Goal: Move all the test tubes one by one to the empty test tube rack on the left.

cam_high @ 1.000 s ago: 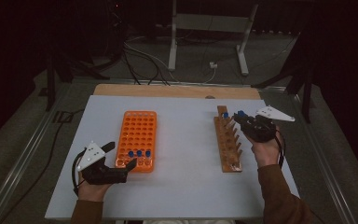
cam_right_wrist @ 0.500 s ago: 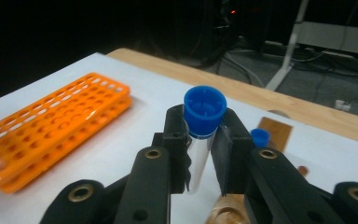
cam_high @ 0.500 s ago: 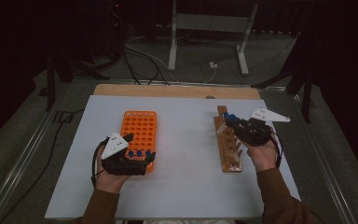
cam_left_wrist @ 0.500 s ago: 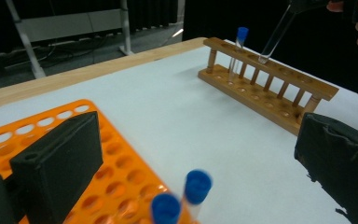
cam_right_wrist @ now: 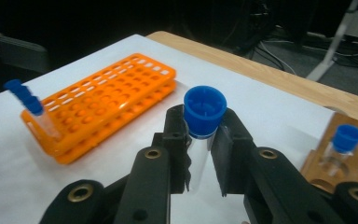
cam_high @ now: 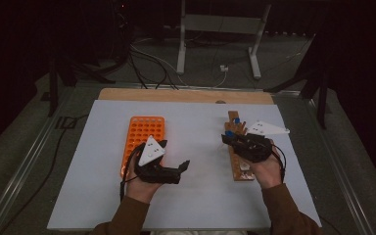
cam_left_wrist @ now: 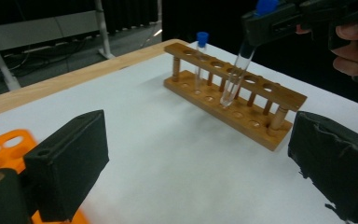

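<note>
Starting at the orange rack [cam_high: 143, 134], the landmark here: it lies on the white table sheet [cam_high: 196, 200], left of centre in the high view. Blue-capped tubes [cam_right_wrist: 28, 106] stand in its near end, seen blurred in the right gripper view.

Left gripper [cam_high: 178, 169]: held over the near right corner of the orange rack, jaws pointing away from it to the right. Jaws stand wide apart with nothing between them; in the left gripper view only bare sheet lies between the two black pads [cam_left_wrist: 70, 161].

Wooden rack [cam_high: 238, 149]: well to the right of the orange rack, lying lengthwise away from the person. One blue-capped tube [cam_left_wrist: 200, 56] stands upright in a hole near its far end.

Right gripper [cam_high: 232, 139]: at the wooden rack's left side, on the side facing the orange rack. Jaws clamped on a clear tube [cam_right_wrist: 199, 149] just below its blue cap [cam_right_wrist: 205, 109]. In the left gripper view that tube hangs tilted, its lower tip over a middle hole of the wooden rack; touching or not, cannot tell.
</note>
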{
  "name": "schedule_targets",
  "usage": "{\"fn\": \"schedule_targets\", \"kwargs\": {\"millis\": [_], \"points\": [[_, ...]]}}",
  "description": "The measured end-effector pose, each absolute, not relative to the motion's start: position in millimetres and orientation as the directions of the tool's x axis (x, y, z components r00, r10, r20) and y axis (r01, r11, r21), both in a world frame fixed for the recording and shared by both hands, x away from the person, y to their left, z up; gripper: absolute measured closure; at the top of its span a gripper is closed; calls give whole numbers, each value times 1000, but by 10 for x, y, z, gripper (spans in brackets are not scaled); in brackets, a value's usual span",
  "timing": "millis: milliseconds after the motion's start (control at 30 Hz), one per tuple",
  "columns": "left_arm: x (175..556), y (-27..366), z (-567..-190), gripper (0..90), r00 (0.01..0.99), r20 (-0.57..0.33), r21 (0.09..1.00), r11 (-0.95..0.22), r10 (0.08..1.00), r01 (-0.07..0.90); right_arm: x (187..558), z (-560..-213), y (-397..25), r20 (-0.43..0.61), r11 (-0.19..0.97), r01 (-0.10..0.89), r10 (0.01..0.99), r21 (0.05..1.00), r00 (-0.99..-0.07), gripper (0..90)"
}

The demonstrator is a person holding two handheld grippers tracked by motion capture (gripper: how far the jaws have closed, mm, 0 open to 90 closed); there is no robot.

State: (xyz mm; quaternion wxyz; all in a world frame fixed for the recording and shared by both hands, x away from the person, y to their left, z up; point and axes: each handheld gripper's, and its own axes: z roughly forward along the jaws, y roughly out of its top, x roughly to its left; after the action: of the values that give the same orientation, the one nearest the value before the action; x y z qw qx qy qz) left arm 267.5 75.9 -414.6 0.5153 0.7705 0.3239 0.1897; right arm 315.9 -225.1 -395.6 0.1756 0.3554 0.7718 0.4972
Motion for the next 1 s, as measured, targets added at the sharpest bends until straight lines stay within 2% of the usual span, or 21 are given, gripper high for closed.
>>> {"fn": "schedule_targets", "kwargs": {"millis": [533, 667, 833, 1000], "points": [[2706, 231, -4279, 176, 745, -28, 896, -314, 666, 314, 3002, -4007, -2087, 119, 282, 393, 661, 875, -740, 768], [2732, 142, -4328, 262, 744, -4, 888, -339, 668, 310, 2966, -4041, -2018, 127, 296, 396, 640, 869, -757, 768], [2759, 88, -4372, 463, 752, -3, 887, -346, 660, 307, 2934, -4031, -1953, 130, 303, 391, 623, 869, -771, 768], [2757, 71, -4382, 609, 768, -5, 891, -346, 640, 294, 2919, -4026, -1908, 127, 315, 387, 610, 867, -782, 768]]}}
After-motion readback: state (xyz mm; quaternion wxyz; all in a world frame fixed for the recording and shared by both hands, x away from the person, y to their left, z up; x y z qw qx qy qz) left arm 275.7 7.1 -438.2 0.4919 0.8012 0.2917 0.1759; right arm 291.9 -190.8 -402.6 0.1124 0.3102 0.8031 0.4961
